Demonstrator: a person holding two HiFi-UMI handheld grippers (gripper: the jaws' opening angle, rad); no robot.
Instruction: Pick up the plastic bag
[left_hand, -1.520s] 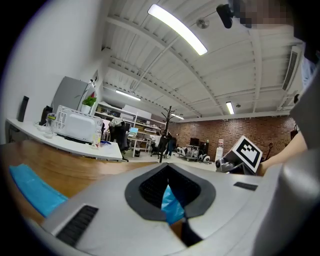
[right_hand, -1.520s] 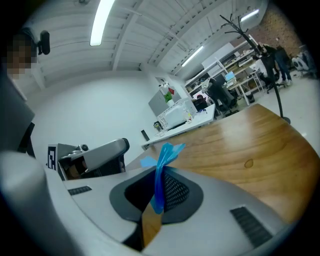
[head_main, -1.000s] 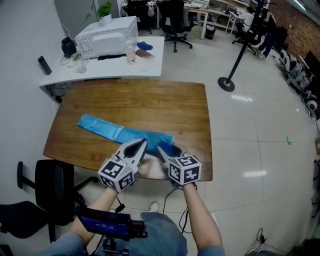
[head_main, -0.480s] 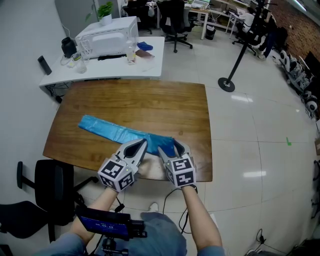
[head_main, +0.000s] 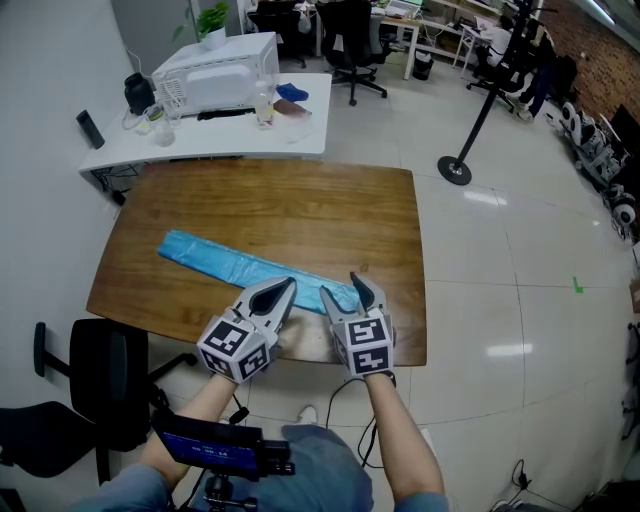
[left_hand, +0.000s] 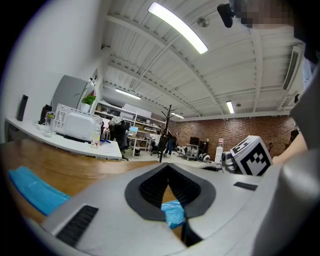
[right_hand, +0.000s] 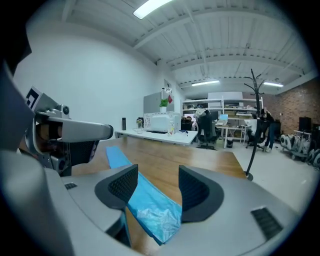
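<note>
A long blue plastic bag (head_main: 230, 262) lies flat on the wooden table (head_main: 300, 205), running from the left toward the near right corner. Its crumpled near end (right_hand: 152, 212) rests on the wood between and below the jaws of my right gripper (head_main: 341, 288), which stand wide open (right_hand: 158, 171) without touching it. My left gripper (head_main: 283, 288) hovers just left of that end, over the bag, with its jaws shut (left_hand: 167, 167) and nothing between them. In the left gripper view, blue bag (left_hand: 35, 187) shows at the far left and through the gap behind the tips.
A white desk (head_main: 300, 125) with a microwave (head_main: 215, 70) and small items stands beyond the table's far edge. A black chair (head_main: 105, 385) sits at the near left. A stand's round base (head_main: 453, 168) is on the floor to the right. The table's near edge is right under my grippers.
My right gripper's jaws have opened and let go of the bag's near end, which now lies flatter on the table. The left gripper has hardly moved.
</note>
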